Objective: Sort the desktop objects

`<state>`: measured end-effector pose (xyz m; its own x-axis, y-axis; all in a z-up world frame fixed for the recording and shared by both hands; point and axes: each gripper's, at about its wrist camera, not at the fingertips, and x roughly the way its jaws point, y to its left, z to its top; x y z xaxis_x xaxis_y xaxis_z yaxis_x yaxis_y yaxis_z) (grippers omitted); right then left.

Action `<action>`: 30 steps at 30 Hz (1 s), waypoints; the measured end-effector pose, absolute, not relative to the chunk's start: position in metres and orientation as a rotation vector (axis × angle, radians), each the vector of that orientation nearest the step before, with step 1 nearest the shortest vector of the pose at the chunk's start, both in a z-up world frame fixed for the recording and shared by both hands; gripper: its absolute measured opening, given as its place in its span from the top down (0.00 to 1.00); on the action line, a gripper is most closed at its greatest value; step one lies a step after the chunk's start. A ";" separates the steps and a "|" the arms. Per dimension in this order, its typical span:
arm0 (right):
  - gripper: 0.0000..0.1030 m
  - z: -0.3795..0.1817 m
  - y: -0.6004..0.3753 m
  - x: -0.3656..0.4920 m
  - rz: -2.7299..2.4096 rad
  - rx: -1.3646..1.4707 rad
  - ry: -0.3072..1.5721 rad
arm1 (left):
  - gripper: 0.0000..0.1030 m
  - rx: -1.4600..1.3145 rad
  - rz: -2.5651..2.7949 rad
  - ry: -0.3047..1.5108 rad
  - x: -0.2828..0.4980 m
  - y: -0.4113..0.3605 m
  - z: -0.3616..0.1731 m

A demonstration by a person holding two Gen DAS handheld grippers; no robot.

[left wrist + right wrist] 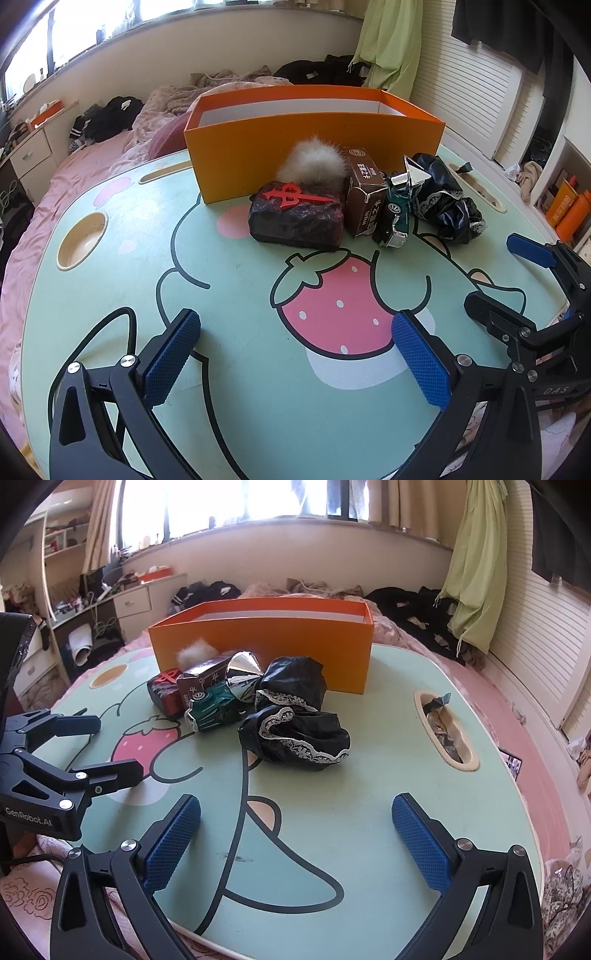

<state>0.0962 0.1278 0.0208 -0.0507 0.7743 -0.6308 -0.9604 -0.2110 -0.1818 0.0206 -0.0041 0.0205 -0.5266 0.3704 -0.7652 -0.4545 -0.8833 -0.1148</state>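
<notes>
Left wrist view: the left gripper (295, 354) fills the bottom of the frame, its blue-padded jaws spread wide apart with nothing between them but the mint-green table (229, 295) and its printed strawberry (340, 310). At the right edge, the right gripper (495, 273) reaches in, its jaws also apart and empty. Just above centre stands an open orange box (295, 147). Clustered against its front wall are the things to sort: a fluffy white pom-pom (314, 158) touching the box, a dark wrapped block (295, 221) with a red plastic piece (295, 195) lying on top, a brown carton (365, 192) just to the right, a green toy car (393, 218) leaning beside the carton, a shiny silver cone (415, 175) above the car, and a crumpled black lace-trimmed cloth (450, 199) further right. A round cup recess (83, 240) sits in the table at the left.

Right wrist view: the right gripper (295, 838) sits at the bottom, jaws wide apart and empty over the table (351, 812). The left gripper (118, 744) enters from the left edge, jaws apart. The orange box (266, 642) stands upper centre; the pom-pom (195, 651), wrapped block (166, 698), carton (203, 679), toy car (214, 709) and cone (243, 675) bunch in front of it at centre left. The black cloth (295, 723) lies at centre, nearest this gripper. An oval slot (469, 753) at the right holds small wrappers.
</notes>
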 end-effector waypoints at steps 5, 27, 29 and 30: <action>0.08 0.043 0.133 0.100 1.673 -0.637 0.360 | 0.00 -1.157 2.394 0.133 0.021 -0.004 0.019; 0.70 0.055 0.130 0.096 1.718 -0.671 0.310 | 0.00 -1.104 2.420 0.171 0.000 -0.002 0.046; 0.73 0.057 0.126 0.099 1.727 -0.650 0.320 | 0.01 -1.118 2.395 0.184 -0.013 0.004 0.049; 0.79 0.058 0.126 0.101 1.731 -0.644 0.322 | 0.01 -1.126 2.381 0.193 -0.018 0.006 0.049</action>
